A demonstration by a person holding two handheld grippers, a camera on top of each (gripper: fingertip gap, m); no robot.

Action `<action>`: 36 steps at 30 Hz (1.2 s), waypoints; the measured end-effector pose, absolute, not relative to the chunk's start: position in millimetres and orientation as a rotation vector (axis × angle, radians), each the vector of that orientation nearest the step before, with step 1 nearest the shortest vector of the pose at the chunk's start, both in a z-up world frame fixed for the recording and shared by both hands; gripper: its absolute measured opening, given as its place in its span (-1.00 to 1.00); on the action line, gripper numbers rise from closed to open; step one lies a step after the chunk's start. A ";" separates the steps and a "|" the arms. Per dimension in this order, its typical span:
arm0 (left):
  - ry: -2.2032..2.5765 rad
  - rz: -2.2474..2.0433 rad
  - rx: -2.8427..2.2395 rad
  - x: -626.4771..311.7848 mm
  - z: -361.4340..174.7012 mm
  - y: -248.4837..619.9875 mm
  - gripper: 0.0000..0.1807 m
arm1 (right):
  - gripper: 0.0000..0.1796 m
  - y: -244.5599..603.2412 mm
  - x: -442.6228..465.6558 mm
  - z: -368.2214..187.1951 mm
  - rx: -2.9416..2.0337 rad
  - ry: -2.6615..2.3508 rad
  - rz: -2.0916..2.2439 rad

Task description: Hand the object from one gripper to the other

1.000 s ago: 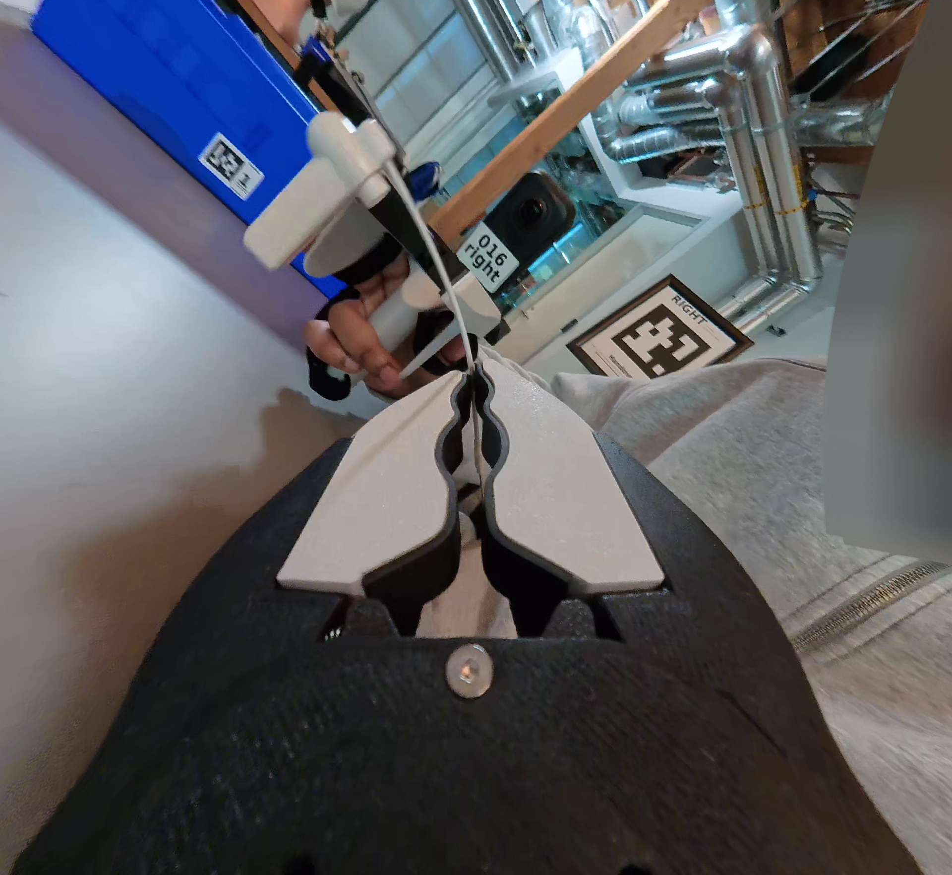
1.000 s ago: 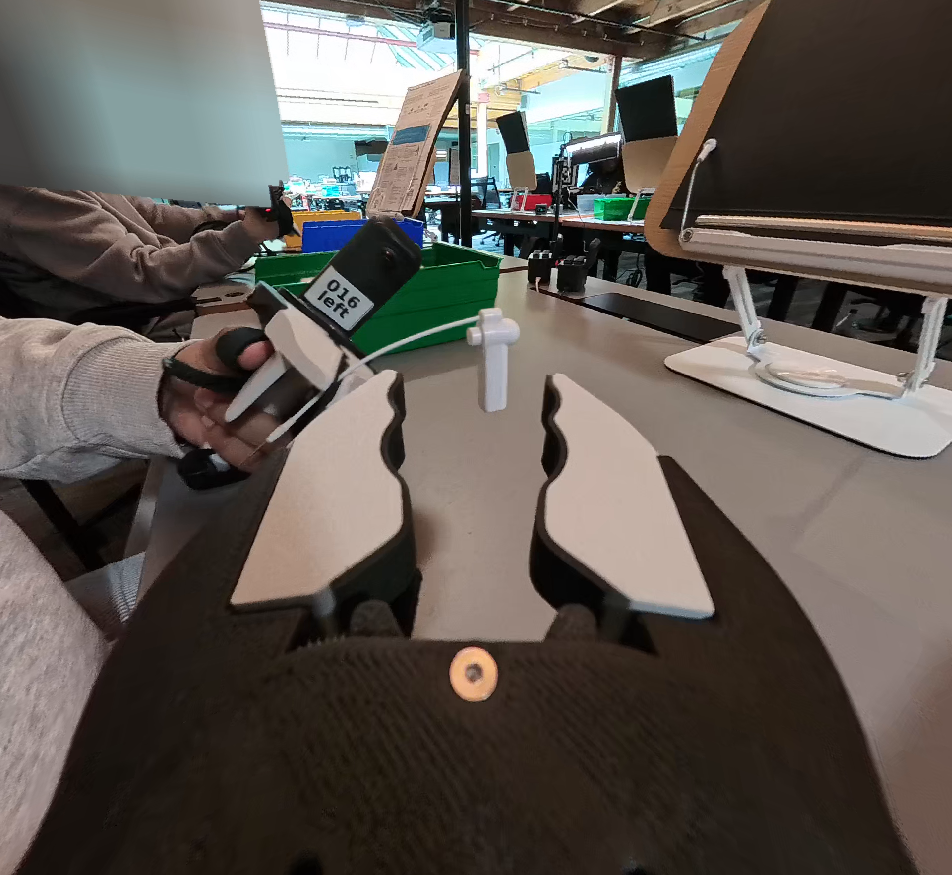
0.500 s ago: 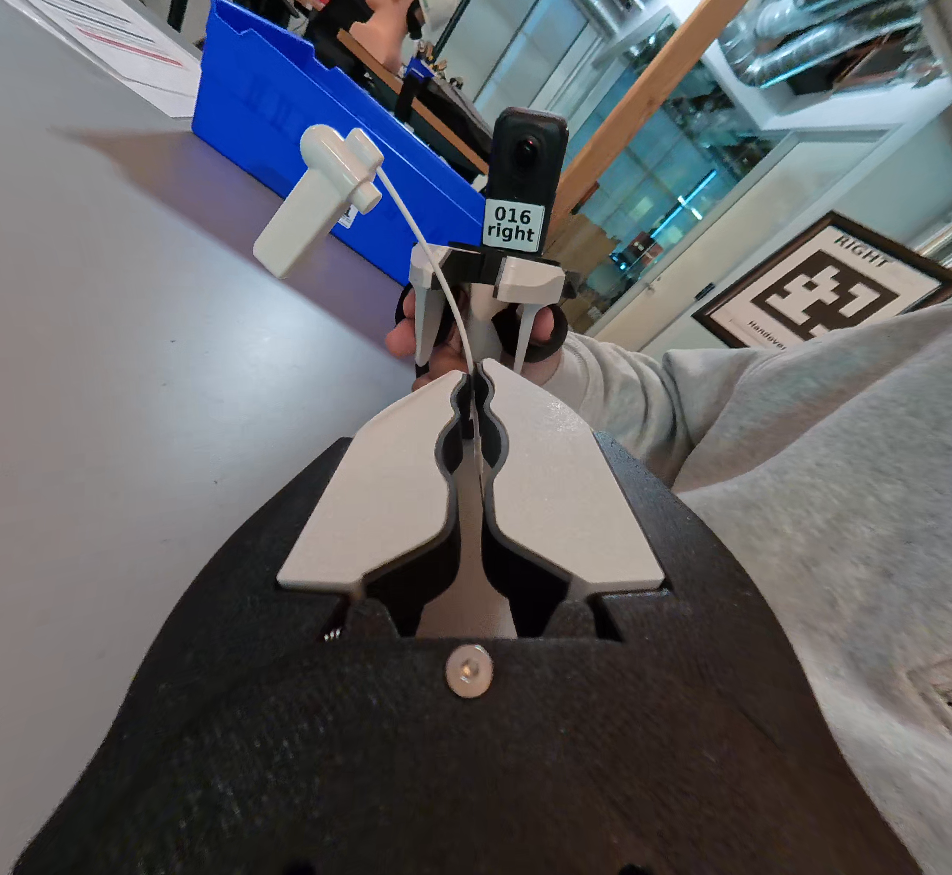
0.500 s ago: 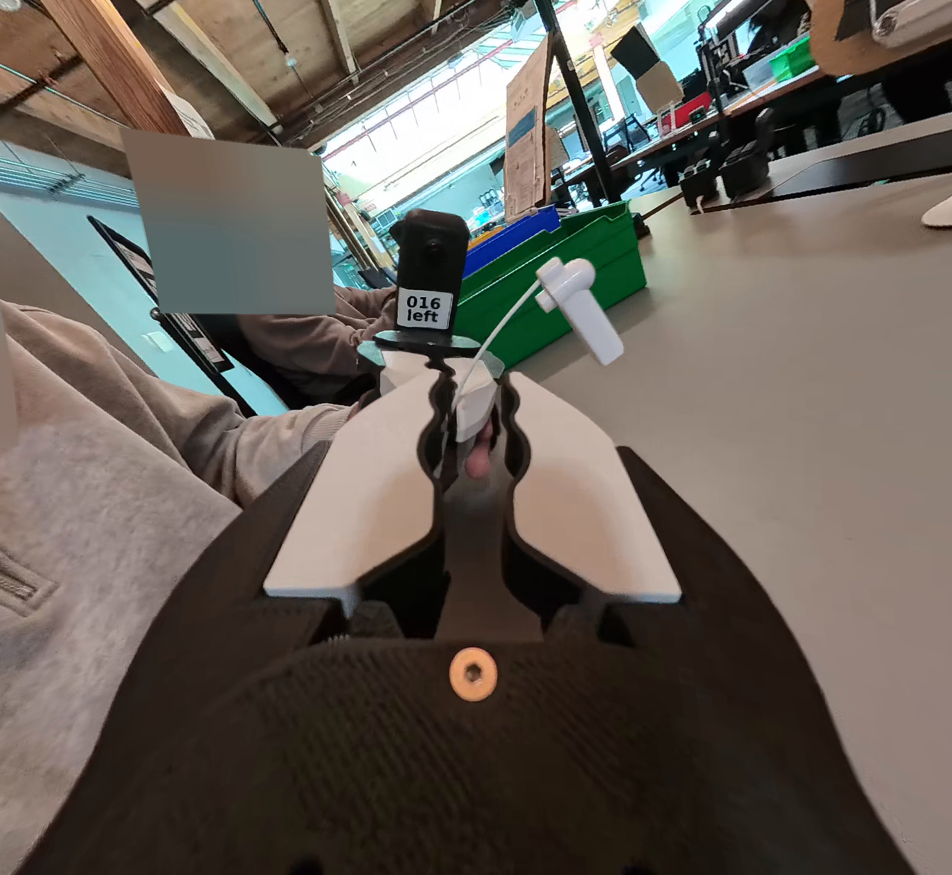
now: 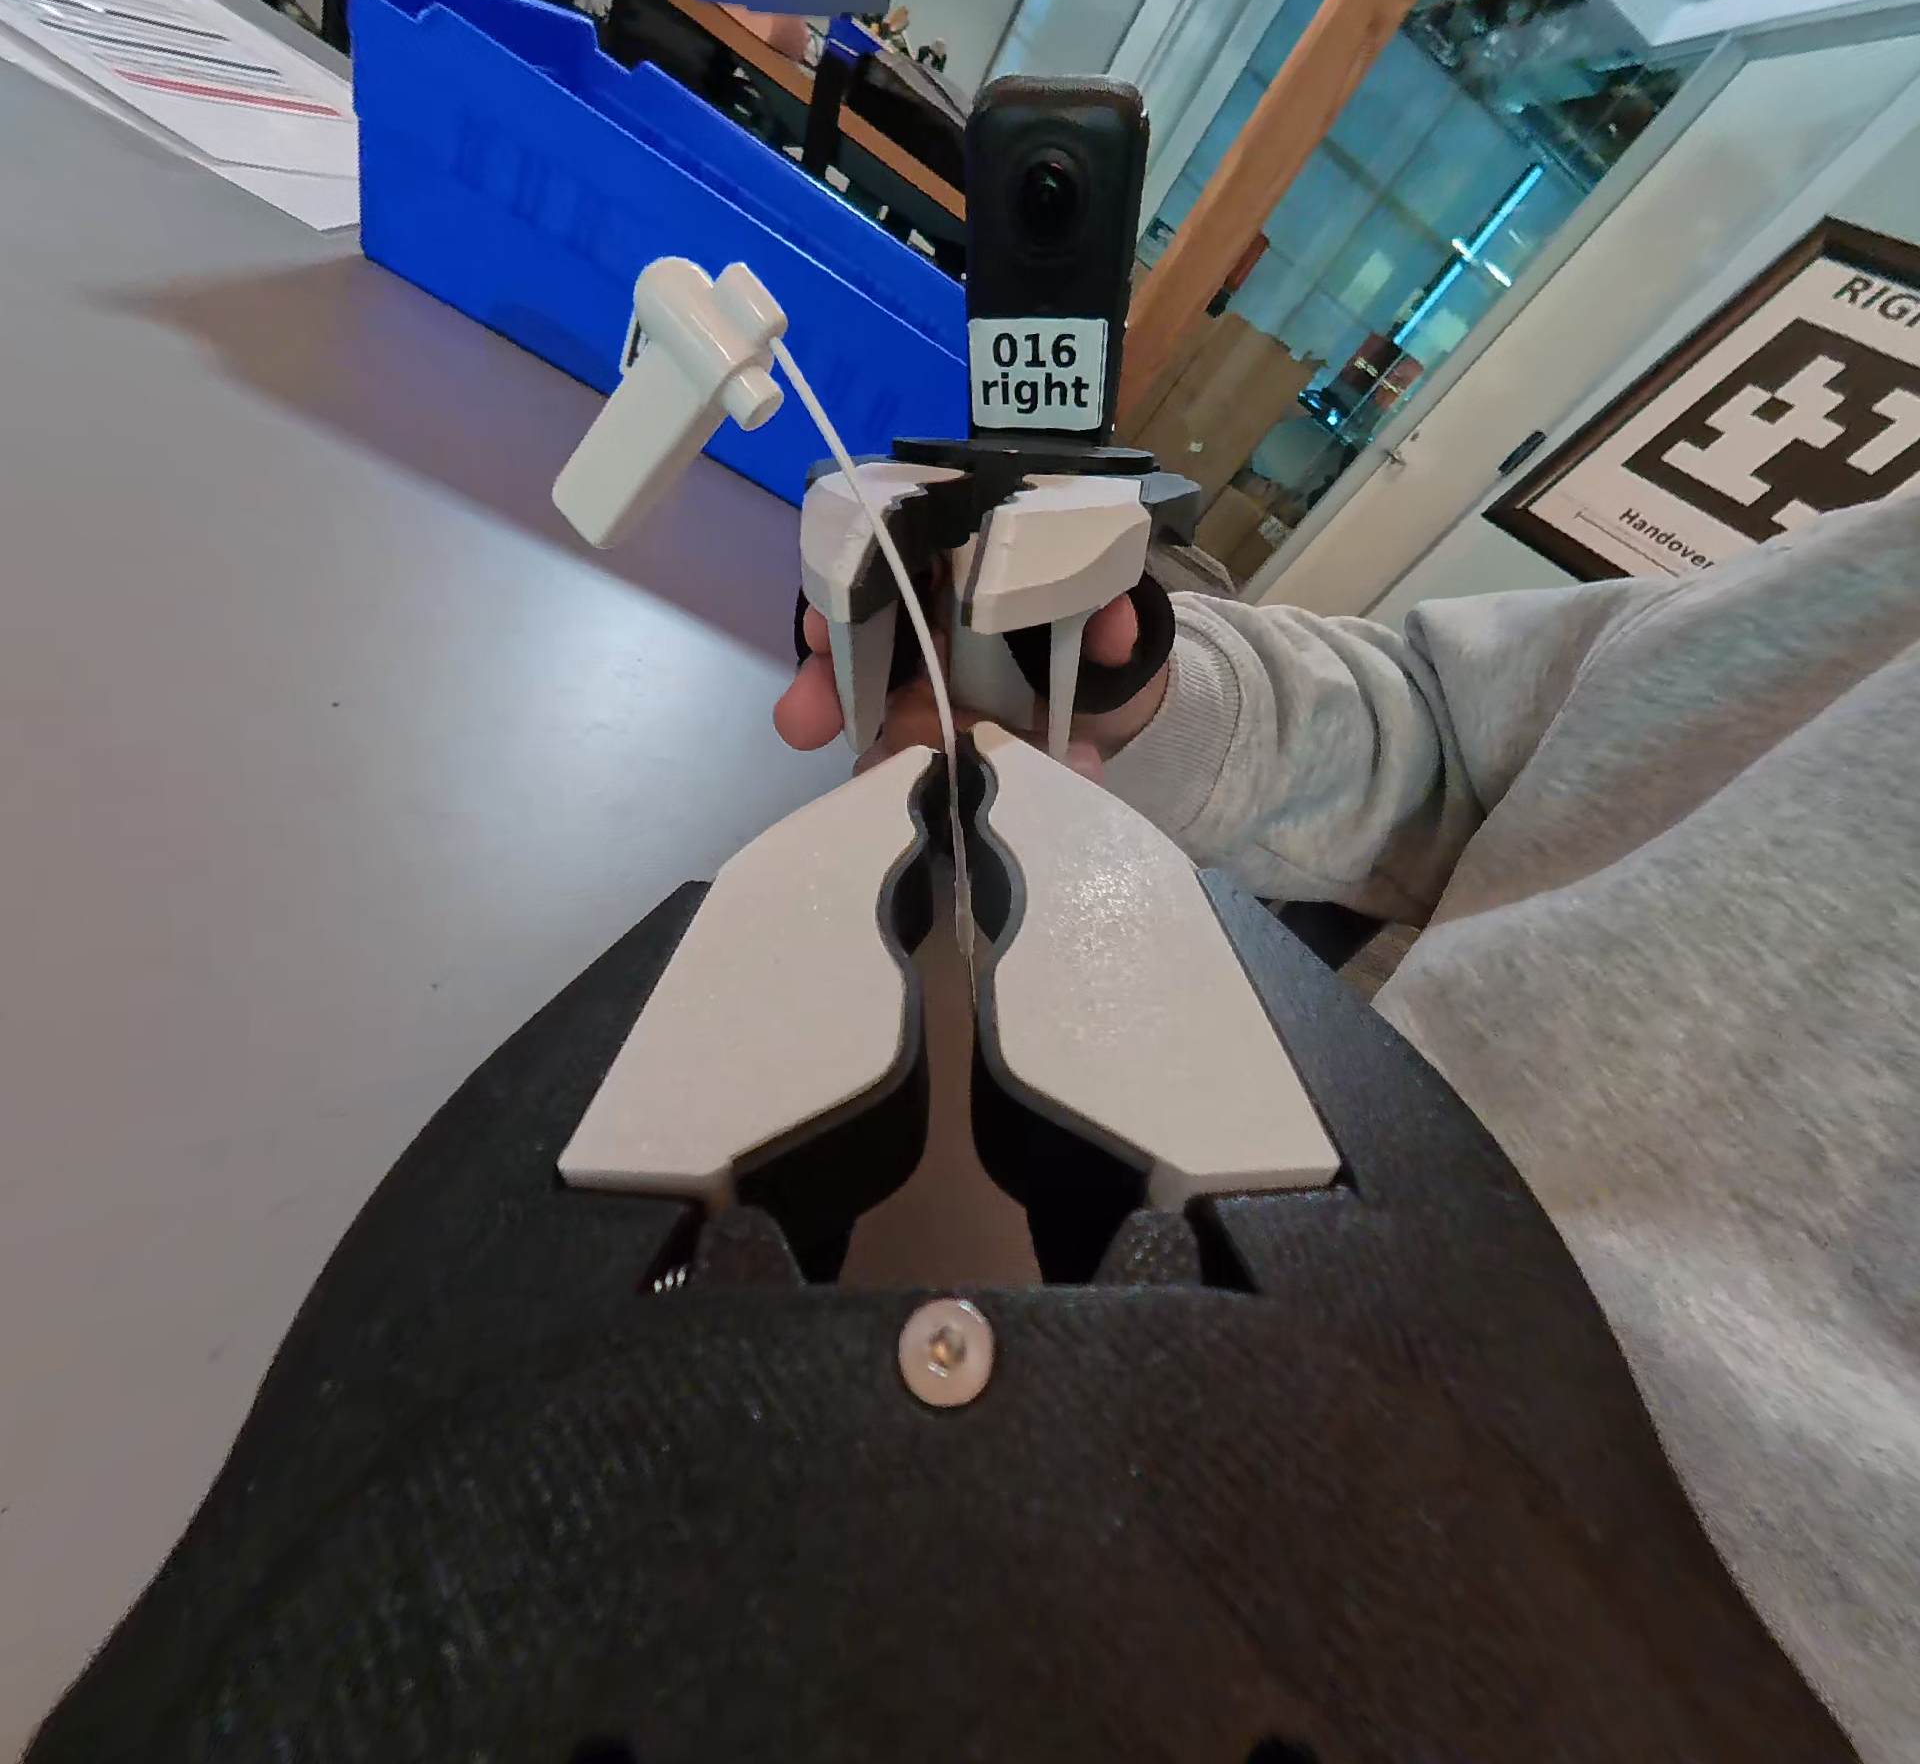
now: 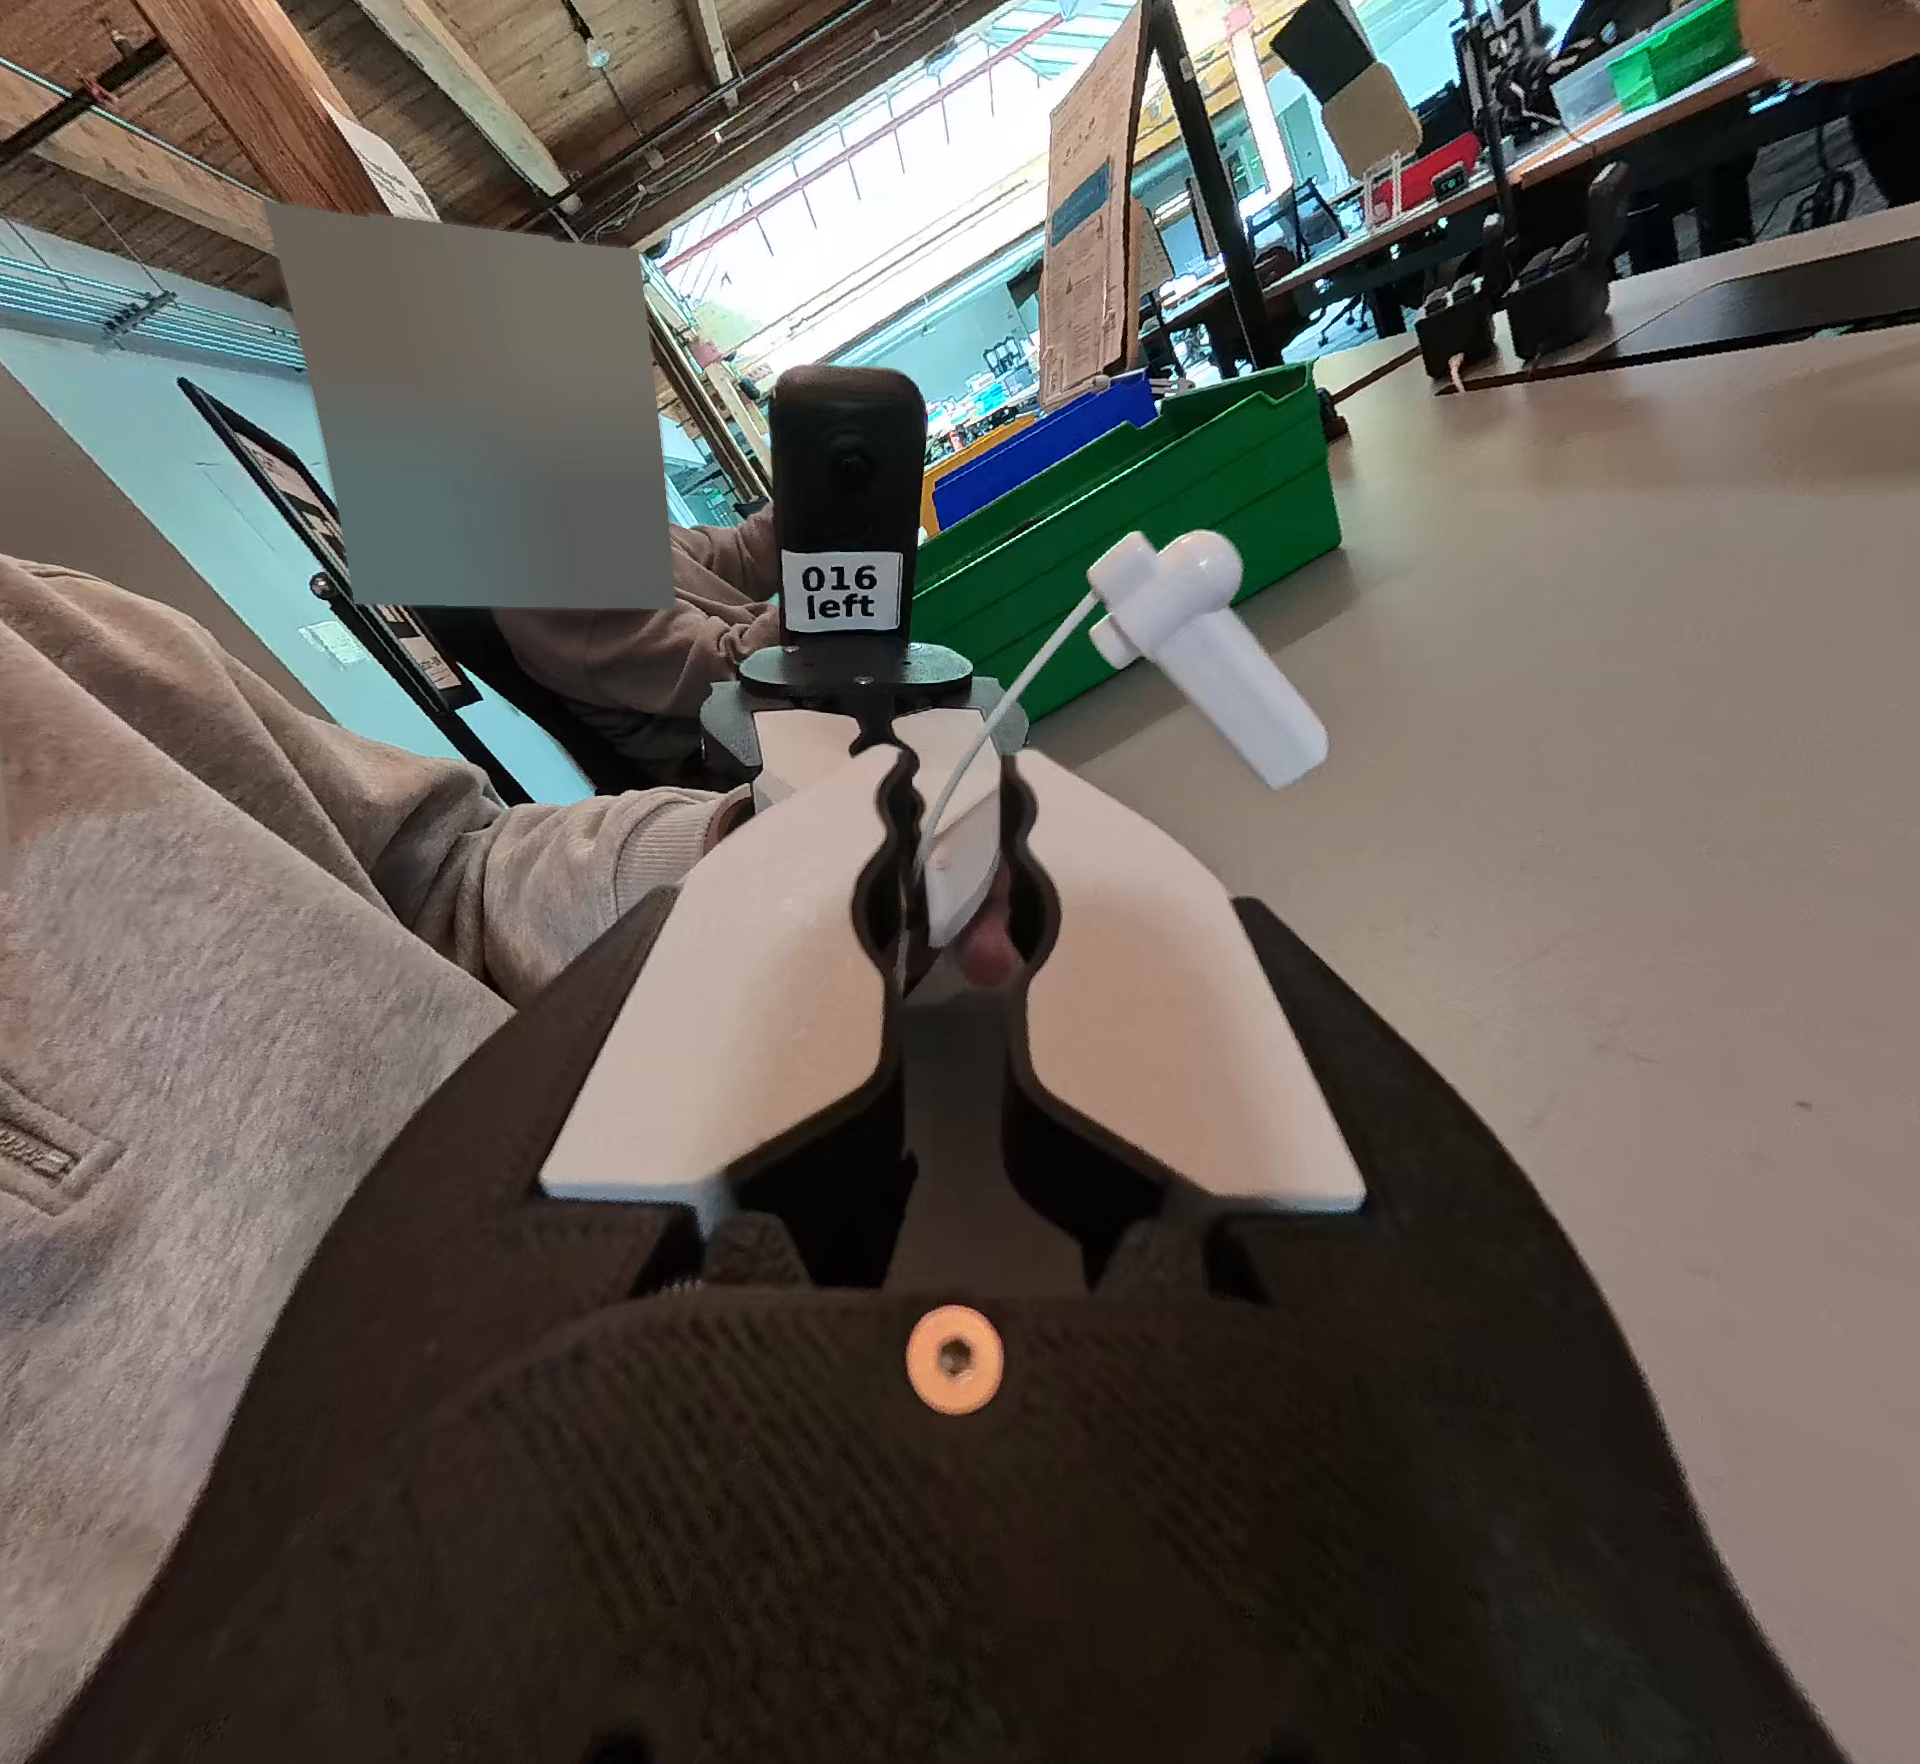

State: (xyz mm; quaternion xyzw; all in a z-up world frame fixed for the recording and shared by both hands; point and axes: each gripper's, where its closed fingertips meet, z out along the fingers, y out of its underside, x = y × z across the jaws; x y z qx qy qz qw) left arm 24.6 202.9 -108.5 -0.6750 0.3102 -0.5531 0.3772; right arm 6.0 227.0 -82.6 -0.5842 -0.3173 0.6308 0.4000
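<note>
The left hand-held gripper (image 5: 951, 764) stays clamped on the thin cord of the white tag (image 5: 665, 405), which hangs out at ten o'clock above the desk (image 5: 260, 727). The right hand-held gripper (image 6: 961, 774), wide apart a second ago, has closed in around the cord, fingers nearly together; transfer looks imminent.
</note>
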 end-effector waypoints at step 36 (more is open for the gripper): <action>0.736 -1.491 -1.785 23.0 -118.0 206.5 -0.63 | -0.98 249.5 33.7 -61.5 -1.403 -0.600 1.710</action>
